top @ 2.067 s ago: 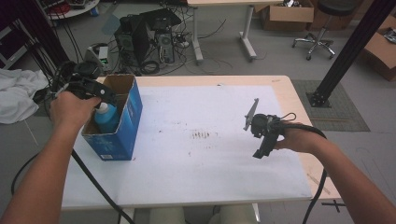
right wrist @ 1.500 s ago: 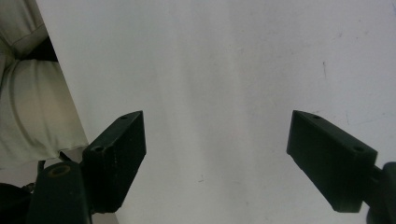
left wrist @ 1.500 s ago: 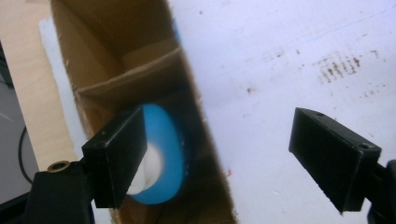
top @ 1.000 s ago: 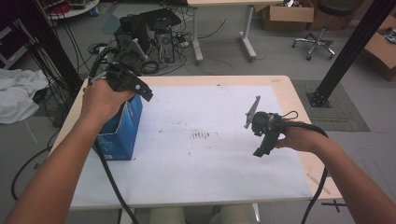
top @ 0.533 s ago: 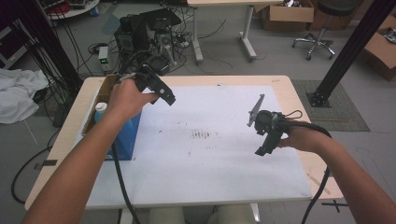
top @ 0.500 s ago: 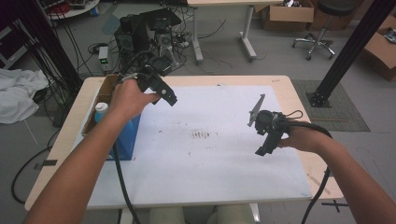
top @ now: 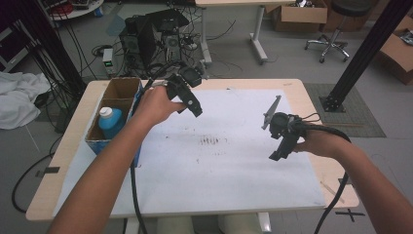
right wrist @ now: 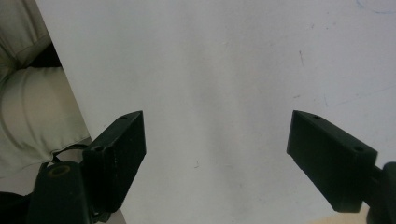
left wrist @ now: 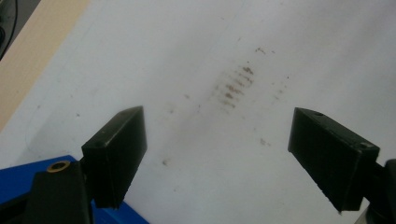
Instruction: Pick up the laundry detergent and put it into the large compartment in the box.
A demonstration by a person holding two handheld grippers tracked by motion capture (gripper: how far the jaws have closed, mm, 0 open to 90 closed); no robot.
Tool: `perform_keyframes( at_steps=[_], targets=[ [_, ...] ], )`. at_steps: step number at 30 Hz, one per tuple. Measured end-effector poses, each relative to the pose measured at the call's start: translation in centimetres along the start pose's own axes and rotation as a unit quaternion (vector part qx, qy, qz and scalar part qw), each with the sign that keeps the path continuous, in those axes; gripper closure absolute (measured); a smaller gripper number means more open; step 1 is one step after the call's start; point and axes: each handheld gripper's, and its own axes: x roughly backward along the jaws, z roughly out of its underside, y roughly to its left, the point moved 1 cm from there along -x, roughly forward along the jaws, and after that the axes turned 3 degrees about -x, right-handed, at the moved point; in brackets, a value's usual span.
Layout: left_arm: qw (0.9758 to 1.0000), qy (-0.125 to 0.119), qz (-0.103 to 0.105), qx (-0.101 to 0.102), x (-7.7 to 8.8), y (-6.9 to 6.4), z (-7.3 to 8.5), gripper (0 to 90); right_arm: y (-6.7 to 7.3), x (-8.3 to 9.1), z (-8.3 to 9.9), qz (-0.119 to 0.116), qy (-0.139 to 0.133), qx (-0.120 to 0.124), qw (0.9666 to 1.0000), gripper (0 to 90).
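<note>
1. The bottle [top: 110,122] stands upright in the near compartment of the cardboard box [top: 121,88] at the table's left edge; it has a blue body and a white cap. The far compartment looks empty.

2. It looks like a plastic bottle, so probably light to middling in weight, depending on how full it is, which cannot be told. The wall would be fairly stiff but smooth, so it could slip under a weak pinch and dent under a hard one.

3. The best hold is likely just below the cap, where the body narrows and the shoulder stops the jaws sliding upward. The box walls sit close around the body, so a grip lower down has little room.

4. The left gripper [top: 194,106] is held above the white sheet [top: 219,161], just right of the box and apart from the bottle. The left gripper view shows its jaws spread wide with nothing between them, over a patch of brown smudges [left wrist: 233,86].

5. The right gripper [top: 279,150] hovers over the right part of the sheet, well apart from the box, jaws likewise wide and empty.

6. The table [top: 63,161] carries nothing else in reach; cables and computer gear [top: 141,36] lie on the floor beyond it.
</note>
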Motion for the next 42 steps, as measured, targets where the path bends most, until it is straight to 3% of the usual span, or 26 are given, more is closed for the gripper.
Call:
perform_keyframes(
  at_steps=[7,17,42],
  targets=[
    [0.9998,0.007,0.004,-0.02,-1.1,0.0,-1.1,19.9,-0.3,-0.2,0.1,-0.001,0.001,0.0,1.0,19.7],
    [0.9987,0.017,0.006,-0.047,-2.1,0.0,-0.9,20.2,-0.5,-0.4,-0.5,-0.003,0.003,0.002,1.0,19.7],
    [0.9991,0.018,0.006,-0.037,-2.2,0.3,-0.2,20.2,-0.4,-0.5,-0.6,-0.003,0.001,0.005,1.0,19.7]
  ],
)
